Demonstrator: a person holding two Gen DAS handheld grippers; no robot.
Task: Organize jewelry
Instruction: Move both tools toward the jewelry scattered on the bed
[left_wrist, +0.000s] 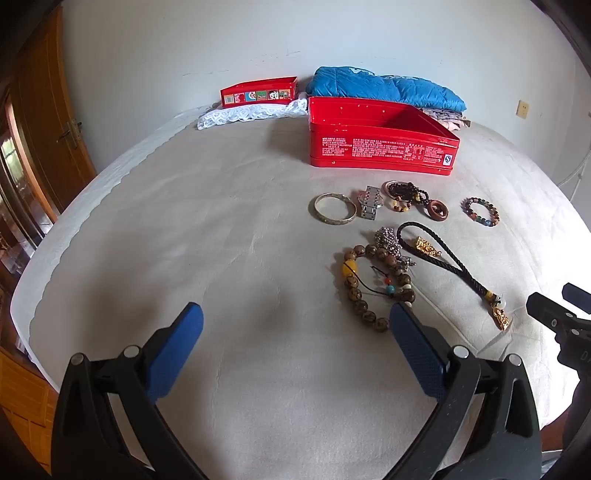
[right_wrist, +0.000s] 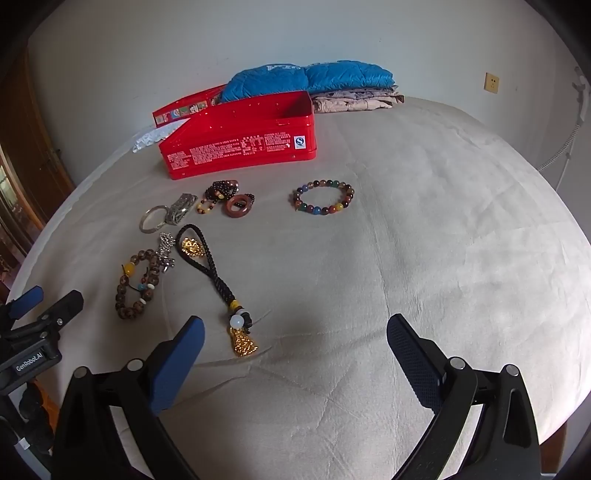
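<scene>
An open red tin box (left_wrist: 380, 147) (right_wrist: 240, 149) stands on the bed. Jewelry lies in front of it: a silver bangle (left_wrist: 335, 208) (right_wrist: 152, 219), a metal watch (left_wrist: 369, 201) (right_wrist: 181, 208), dark bead strings with a wooden ring (left_wrist: 410, 197) (right_wrist: 225, 197), a multicolour bead bracelet (left_wrist: 480, 211) (right_wrist: 325, 197), a brown bead bracelet (left_wrist: 373, 284) (right_wrist: 136, 282), a silver chain (left_wrist: 388, 240) (right_wrist: 166, 247), and a black cord with gold charms (left_wrist: 450, 266) (right_wrist: 218, 277). My left gripper (left_wrist: 295, 317) is open and empty, left of the brown bracelet. My right gripper (right_wrist: 295, 328) is open and empty, beside the cord's gold charm.
A red lid (left_wrist: 258, 92) lies on white lace (left_wrist: 251, 114) at the back. Folded blue bedding (left_wrist: 384, 88) (right_wrist: 306, 79) is stacked behind the box. A wooden door (left_wrist: 48, 122) is at the left. The bed sheet (right_wrist: 424, 240) stretches to the right.
</scene>
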